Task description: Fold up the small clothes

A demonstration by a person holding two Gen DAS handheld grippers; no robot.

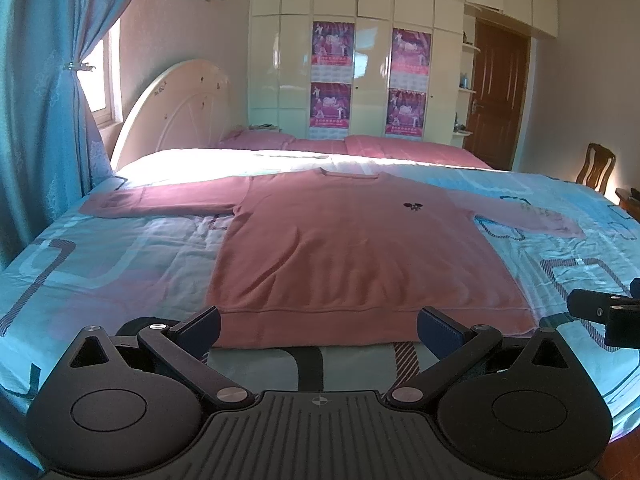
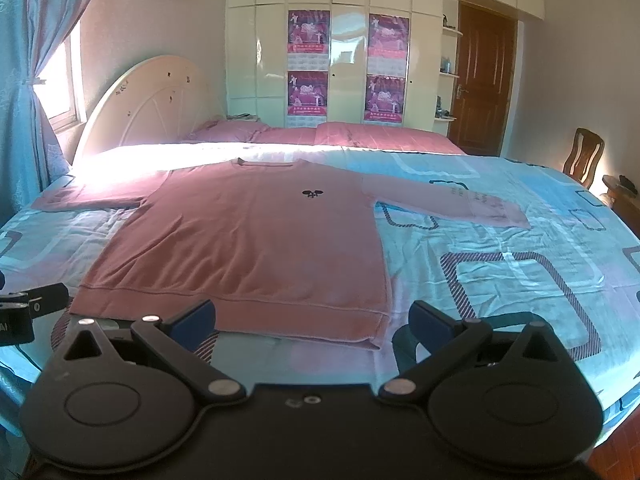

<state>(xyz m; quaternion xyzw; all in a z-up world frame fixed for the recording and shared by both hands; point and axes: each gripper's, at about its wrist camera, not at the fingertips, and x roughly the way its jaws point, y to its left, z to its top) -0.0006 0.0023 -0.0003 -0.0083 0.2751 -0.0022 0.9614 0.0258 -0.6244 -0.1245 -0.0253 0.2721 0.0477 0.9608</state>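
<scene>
A pink long-sleeved sweater (image 1: 344, 248) lies flat and face up on the bed, both sleeves spread out, hem toward me. It has a small dark emblem on the chest. It also shows in the right wrist view (image 2: 256, 248). My left gripper (image 1: 318, 326) is open and empty, just short of the hem's middle. My right gripper (image 2: 312, 320) is open and empty, in front of the hem's right corner. Part of the right gripper (image 1: 604, 312) shows at the right edge of the left wrist view, and part of the left gripper (image 2: 32, 308) at the left edge of the right wrist view.
The bed has a light blue patterned sheet (image 1: 120, 264) and pink pillows (image 1: 360, 146) by a cream headboard (image 1: 180, 108). A cream wardrobe (image 1: 360, 60), a brown door (image 1: 496, 92), a wooden chair (image 1: 596, 168) and blue curtains (image 1: 40, 100) stand around it.
</scene>
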